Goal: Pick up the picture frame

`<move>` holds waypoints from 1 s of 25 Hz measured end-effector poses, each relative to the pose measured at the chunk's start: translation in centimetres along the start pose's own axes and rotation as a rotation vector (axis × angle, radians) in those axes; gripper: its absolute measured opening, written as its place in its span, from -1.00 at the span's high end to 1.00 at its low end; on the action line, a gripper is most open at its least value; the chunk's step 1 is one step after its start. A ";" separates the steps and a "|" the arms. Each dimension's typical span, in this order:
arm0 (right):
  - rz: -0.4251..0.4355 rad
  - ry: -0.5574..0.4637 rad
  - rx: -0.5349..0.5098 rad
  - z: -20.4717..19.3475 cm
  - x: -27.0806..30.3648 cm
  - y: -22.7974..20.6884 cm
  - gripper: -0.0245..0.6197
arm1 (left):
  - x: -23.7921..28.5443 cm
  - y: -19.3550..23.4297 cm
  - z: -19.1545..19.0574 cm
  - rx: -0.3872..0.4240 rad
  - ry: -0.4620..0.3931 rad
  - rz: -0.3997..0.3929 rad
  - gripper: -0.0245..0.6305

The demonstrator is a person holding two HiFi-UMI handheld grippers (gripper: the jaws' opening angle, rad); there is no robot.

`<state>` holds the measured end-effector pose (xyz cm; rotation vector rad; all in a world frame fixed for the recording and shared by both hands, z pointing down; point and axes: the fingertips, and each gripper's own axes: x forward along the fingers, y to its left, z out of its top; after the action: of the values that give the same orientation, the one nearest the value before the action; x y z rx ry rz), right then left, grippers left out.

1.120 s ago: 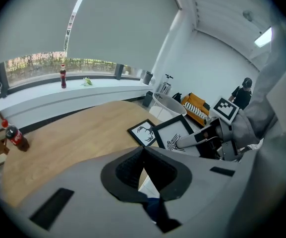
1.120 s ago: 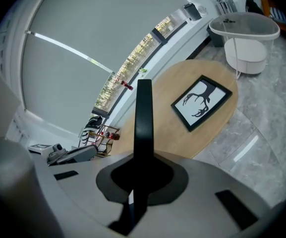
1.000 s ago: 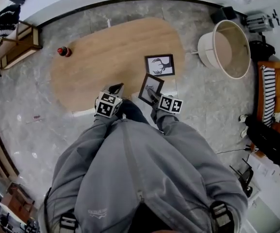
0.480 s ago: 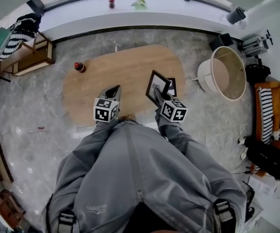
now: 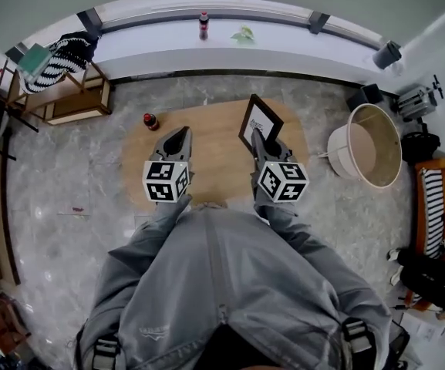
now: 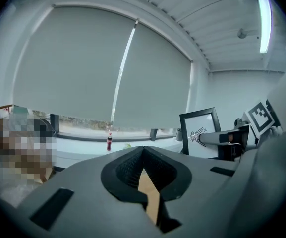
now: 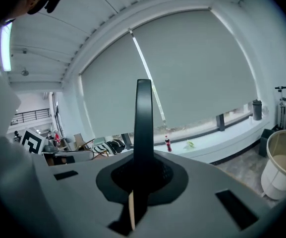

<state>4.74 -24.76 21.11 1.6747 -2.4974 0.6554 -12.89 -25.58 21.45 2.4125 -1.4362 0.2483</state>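
Clamping picture frame (image 5: 262, 120) edge-on, right gripper (image 5: 257, 140) jaws, left gripper (image 5: 177, 139) jaws together, empty

My left hand-held gripper (image 5: 180, 134) hangs over the worktop (image 5: 214, 141). To its right, my right hand-held gripper (image 5: 257, 137) holds the picture frame (image 5: 261, 120) above the worktop. A bottle (image 5: 151, 122) stands at the worktop's far left edge, and a tub (image 5: 365, 145) sits on the floor (image 5: 68, 176) off the right end
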 end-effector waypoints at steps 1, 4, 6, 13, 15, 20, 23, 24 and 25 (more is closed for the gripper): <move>0.010 -0.021 -0.019 1.2 -0.1 0.8 0.81 | -0.5 0.1 1.3 -0.001 -0.029 0.011 0.87; 0.041 -0.081 -0.080 4.7 -0.6 3.0 0.81 | -2.3 -0.3 5.0 0.006 -0.115 0.036 0.87; 0.053 -0.118 -0.130 6.6 -1.3 4.2 0.81 | -3.5 -0.9 7.2 0.023 -0.161 0.049 0.87; 0.073 -0.247 -0.279 12.0 -3.6 7.5 0.81 | -7.4 -2.9 13.1 0.171 -0.291 0.105 0.87; 0.077 -0.277 -0.318 13.1 -4.3 8.3 0.81 | -8.2 -3.6 14.1 0.203 -0.311 0.110 0.87; 0.090 -0.329 -0.421 14.7 -5.8 10.3 0.81 | -9.9 -5.3 15.9 0.261 -0.364 0.116 0.87; 0.100 -0.342 -0.438 14.9 -6.1 10.8 0.81 | -10.2 -5.8 16.0 0.287 -0.372 0.114 0.87; 0.102 -0.344 -0.439 14.9 -6.2 10.9 0.81 | -10.2 -6.0 16.0 0.286 -0.370 0.113 0.87; 0.103 -0.345 -0.440 14.9 -6.2 10.9 0.81 | -10.3 -6.0 15.9 0.281 -0.368 0.111 0.87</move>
<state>0.17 -21.56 2.46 1.6033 -2.6950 -0.1968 -12.77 -20.17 2.33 2.7127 -1.8025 0.0307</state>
